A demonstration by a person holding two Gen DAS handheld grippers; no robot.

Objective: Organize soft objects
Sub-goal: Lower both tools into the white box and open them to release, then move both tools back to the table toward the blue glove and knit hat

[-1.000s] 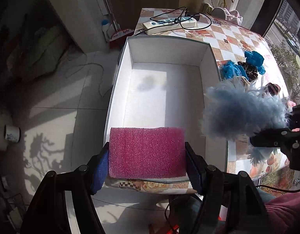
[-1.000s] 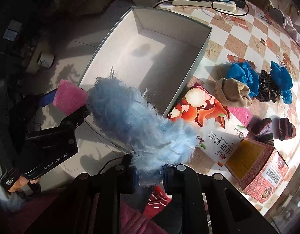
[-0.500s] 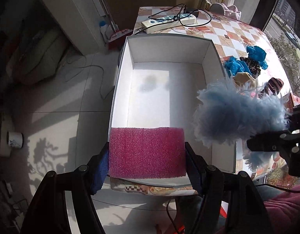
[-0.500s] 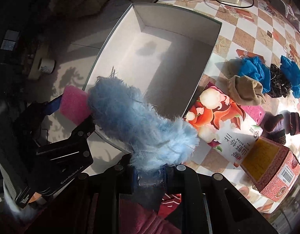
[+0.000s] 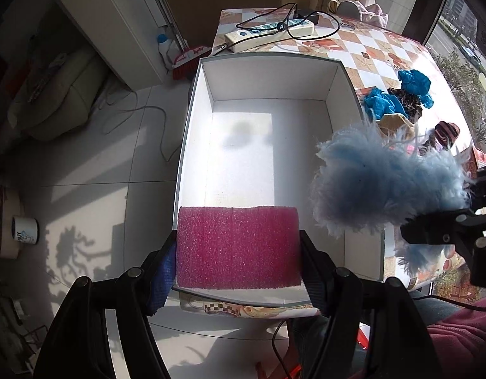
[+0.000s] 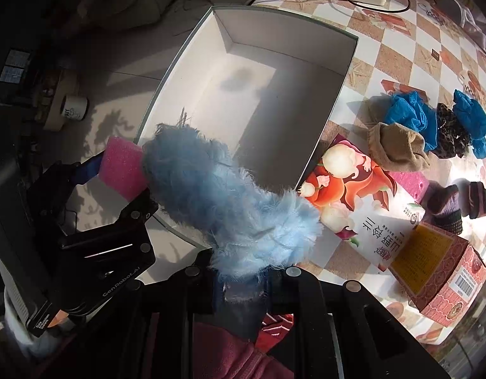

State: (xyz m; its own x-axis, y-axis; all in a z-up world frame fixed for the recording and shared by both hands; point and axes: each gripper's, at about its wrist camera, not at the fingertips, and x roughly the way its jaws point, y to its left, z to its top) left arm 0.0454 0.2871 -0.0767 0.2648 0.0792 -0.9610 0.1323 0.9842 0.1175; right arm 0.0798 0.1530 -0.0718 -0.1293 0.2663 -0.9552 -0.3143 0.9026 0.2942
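Both hands drifting further over the white box [image 5: 268, 82] | left fingers [image 5: 312, 262] pinching pink sponge [image 5: 238, 248] above its near wall | right fingers [image 6: 243, 287] clamping blue fluffy duster [image 6: 217, 195] | drop-in looking imminent

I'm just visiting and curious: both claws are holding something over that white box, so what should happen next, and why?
Probably lower the left gripper and release the pink sponge: it hangs above the near end of the empty white box.
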